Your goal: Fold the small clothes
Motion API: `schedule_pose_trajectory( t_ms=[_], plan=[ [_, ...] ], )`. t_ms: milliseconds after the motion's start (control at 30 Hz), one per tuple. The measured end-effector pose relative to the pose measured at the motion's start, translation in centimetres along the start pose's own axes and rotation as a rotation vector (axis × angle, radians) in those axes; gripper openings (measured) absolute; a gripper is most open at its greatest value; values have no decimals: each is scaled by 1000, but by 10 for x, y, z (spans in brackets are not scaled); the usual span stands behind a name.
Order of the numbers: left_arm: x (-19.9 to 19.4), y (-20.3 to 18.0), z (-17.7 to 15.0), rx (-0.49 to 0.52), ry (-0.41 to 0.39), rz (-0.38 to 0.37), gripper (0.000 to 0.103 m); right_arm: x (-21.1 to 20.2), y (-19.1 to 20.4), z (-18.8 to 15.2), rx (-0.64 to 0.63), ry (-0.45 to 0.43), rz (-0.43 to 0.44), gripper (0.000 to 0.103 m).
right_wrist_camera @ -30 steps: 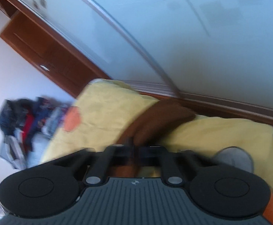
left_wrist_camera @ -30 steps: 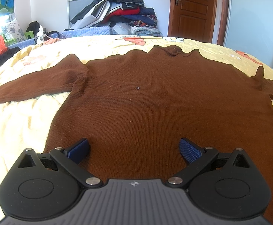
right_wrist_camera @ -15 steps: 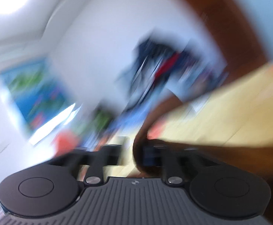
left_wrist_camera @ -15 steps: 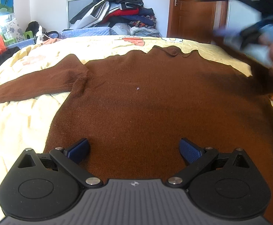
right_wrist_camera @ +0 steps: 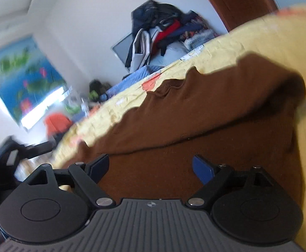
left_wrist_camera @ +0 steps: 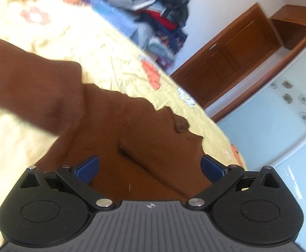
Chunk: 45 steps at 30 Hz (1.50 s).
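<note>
So the brown sweater [left_wrist_camera: 115, 126] is lying flat on the yellow bedspread [left_wrist_camera: 73, 42], and one sleeve is already folded in across the body: the right wrist view shows that folded sleeve [right_wrist_camera: 216, 109] as a thick band running diagonally from the shoulder towards the middle. The other sleeve [left_wrist_camera: 27, 79] sticks straight out to the side, unfolded, with its long axis running away over the bedspread.

The right gripper [right_wrist_camera: 151, 168] has just been opening, and nothing sits between its blue pads now; the jaws stand wide with bare sweater fabric under them. The left gripper [left_wrist_camera: 151, 168] is spread wide too, holding nothing, hovering over the lower body of the sweater.

What the next move probably hinges on: the outstretched sleeve lies up and to the left of the left gripper's fingers, and that hand looks like the nearer one. It'd want to come in across the sleeve's width, not along its length, to get a clean pinch.

Views differ quite a bit. The left wrist camera shows the unfolded sleeve, the collar [left_wrist_camera: 180, 126] and the wooden door [left_wrist_camera: 232, 63]; the right one misses that sleeve but catches the fold line clearly, plus the clothes pile [right_wrist_camera: 163, 27] and a blurry dark shape at far left that's likely the other gripper, can't say for sure.
</note>
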<state>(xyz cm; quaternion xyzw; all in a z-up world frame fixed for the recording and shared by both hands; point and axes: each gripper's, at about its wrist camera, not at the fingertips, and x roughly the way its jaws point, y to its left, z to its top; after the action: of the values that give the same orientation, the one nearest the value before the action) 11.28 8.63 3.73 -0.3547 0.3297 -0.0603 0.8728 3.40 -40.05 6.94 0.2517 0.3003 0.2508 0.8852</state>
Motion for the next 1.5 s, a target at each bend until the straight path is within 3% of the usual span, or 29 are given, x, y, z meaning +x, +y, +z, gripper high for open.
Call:
schedule_pose_trajectory(
  t_ms=[67, 133, 200, 233, 333, 433, 567, 700, 767, 833, 967, 1100, 1200, 1333, 1433, 1500],
  plan=[
    [34, 2, 10, -36, 59, 50, 99, 1, -7, -1, 33, -22, 17, 96],
    [54, -1, 9, -20, 62, 100, 81, 2, -14, -4, 54, -19, 32, 97],
    [64, -13, 5, 46, 50, 131, 50, 4, -17, -3, 64, -27, 56, 98],
    [72, -16, 3, 68, 79, 140, 26, 4, -18, -2, 70, -32, 66, 99],
    [88, -29, 2, 169, 73, 212, 5, 3, -19, 0, 85, -44, 87, 100],
    [81, -40, 10, 242, 12, 253, 5, 1, -18, 1, 81, -43, 93, 101],
    [43, -45, 26, 320, -151, 310, 4, 1, -17, 2, 77, -41, 93, 101],
    [56, -11, 29, 331, -93, 446, 4, 4, -16, 2, 70, -37, 90, 102],
    [64, 7, 23, 330, -63, 475, 4, 6, -15, 2, 61, -31, 83, 102],
    [59, 11, 14, 373, -106, 471, 4, 7, -13, 3, 51, -25, 74, 102],
    [50, 7, 17, 376, -92, 463, 4, 5, -6, 9, 37, 2, 58, 103],
    [42, 12, 20, 384, -76, 464, 4, -4, 11, 38, -14, -70, 63, 103],
    [41, 14, 16, 380, -80, 466, 4, 18, 15, 71, -89, -86, -25, 103],
    [36, 19, 17, 351, -73, 443, 5, 82, -18, 93, -67, 115, -293, 103],
    [11, 27, 20, 300, -77, 356, 8, 89, -21, 78, -231, 72, -292, 103],
    [-21, 36, 16, 272, -110, 296, 17, 89, -15, 69, -291, 63, -307, 103]
  ],
)
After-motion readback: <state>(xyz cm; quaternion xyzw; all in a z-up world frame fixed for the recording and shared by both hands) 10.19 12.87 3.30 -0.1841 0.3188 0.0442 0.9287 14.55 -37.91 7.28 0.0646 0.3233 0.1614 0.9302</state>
